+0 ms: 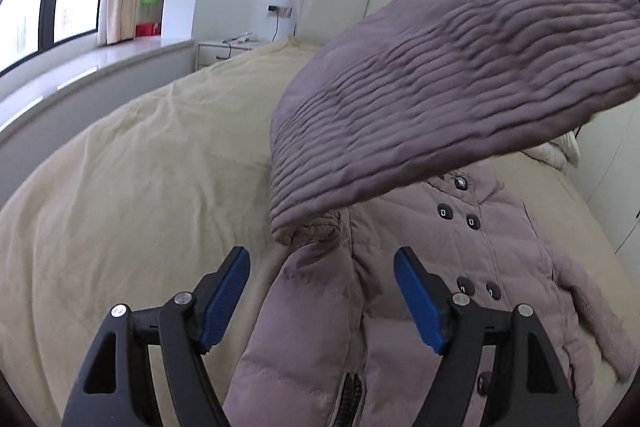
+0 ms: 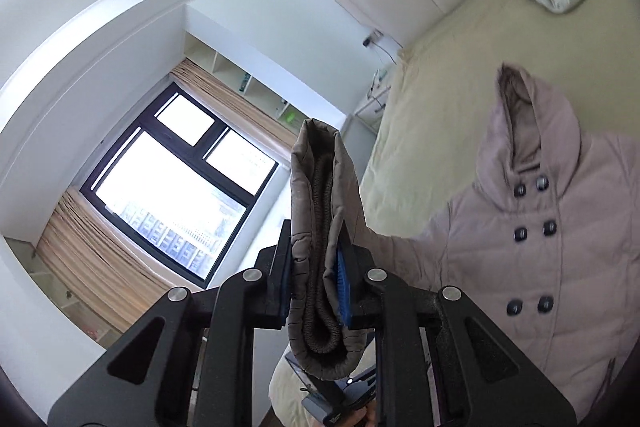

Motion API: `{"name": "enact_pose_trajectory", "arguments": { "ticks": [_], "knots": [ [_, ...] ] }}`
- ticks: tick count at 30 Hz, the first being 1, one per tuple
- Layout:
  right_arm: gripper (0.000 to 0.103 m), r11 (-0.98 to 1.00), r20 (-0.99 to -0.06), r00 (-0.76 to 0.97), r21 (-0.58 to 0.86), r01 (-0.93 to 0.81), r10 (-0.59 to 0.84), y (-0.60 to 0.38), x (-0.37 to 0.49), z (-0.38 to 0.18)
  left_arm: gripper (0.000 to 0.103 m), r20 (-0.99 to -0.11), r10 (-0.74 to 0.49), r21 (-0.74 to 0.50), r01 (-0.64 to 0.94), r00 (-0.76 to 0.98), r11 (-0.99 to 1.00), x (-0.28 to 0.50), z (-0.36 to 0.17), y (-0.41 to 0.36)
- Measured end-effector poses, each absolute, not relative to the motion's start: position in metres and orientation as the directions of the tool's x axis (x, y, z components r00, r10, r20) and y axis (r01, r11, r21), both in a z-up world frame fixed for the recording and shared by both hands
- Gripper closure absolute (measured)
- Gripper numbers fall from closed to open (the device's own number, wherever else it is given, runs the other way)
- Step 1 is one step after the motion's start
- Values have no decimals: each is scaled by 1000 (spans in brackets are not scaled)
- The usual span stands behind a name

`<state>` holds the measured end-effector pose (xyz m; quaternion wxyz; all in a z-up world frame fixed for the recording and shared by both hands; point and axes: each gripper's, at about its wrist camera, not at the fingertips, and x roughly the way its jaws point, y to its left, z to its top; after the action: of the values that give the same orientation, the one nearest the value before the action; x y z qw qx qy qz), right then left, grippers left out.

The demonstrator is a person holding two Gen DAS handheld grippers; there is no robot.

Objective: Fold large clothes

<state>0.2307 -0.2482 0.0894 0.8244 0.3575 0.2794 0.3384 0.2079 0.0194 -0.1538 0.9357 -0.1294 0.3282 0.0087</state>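
With the right hand-held gripper (image 2: 316, 283) clamped on the sleeve cuff (image 2: 324, 247) mid-frame and the left hand-held gripper (image 1: 322, 301) open and empty, the hooded puffer coat (image 1: 420, 287) lay lower right on the bed (image 1: 132, 163), so the sleeve probably wanted laying flat across the buttons (image 1: 458, 217).

You are seeing no readable text, label, brand, number or sign in either view; the marks on the coat (image 1: 400, 307) buttons (image 1: 444, 213) are too small to make out.

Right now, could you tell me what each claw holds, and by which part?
The right claw grips the coat by its sleeve cuff. The left claw is open, holding nothing.
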Motion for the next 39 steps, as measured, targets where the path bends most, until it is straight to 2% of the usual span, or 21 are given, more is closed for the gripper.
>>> {"name": "enact_pose_trajectory", "arguments": {
  "ticks": [4,7,9,11,14,17,19,22,24,26,29,30,33,39],
  "knots": [
    [86,526,-174,672,768,-365,720,-287,234,121,26,-664,-53,-198,-107,746,974,255,-167,2],
    [86,535,-160,710,772,-343,686,-324,230,124,28,-693,-24,-178,-139,721,974,287,-178,3],
    [86,537,-159,734,783,-314,660,-347,236,117,46,-735,-1,-142,-152,678,978,304,-190,4],
    [86,544,-170,758,794,-273,629,-368,239,99,55,-765,-14,-141,-145,644,979,312,-202,10],
    [86,545,-219,775,817,-187,593,-396,253,52,66,-753,-18,-151,-146,658,978,311,-202,17],
    [86,553,-300,775,829,-76,556,-411,272,-12,75,-736,-14,-148,-141,677,979,303,-200,19],
    [86,567,-374,765,823,13,525,-417,287,-61,78,-737,9,-94,-116,676,989,301,-201,14],
    [86,611,-509,732,775,162,452,-421,312,-134,78,-744,50,-2,-76,666,997,305,-204,10],
    [86,638,-585,704,731,241,404,-427,319,-176,64,-733,91,50,-80,674,996,305,-204,11],
    [86,647,-635,686,696,310,355,-434,329,-219,57,-726,100,47,-95,680,994,306,-206,18],
    [86,622,-659,670,693,365,342,-446,334,-265,42,-730,94,18,-119,677,993,305,-208,30],
    [86,604,-651,669,709,365,360,-449,334,-277,40,-733,83,-2,-125,675,992,303,-208,34],
    [86,584,-624,681,735,345,383,-455,335,-284,39,-742,53,-55,-139,669,989,290,-205,44],
    [85,655,-651,705,667,354,282,-457,328,-247,40,-758,44,-129,-215,651,968,242,-194,59]
  ]
}}
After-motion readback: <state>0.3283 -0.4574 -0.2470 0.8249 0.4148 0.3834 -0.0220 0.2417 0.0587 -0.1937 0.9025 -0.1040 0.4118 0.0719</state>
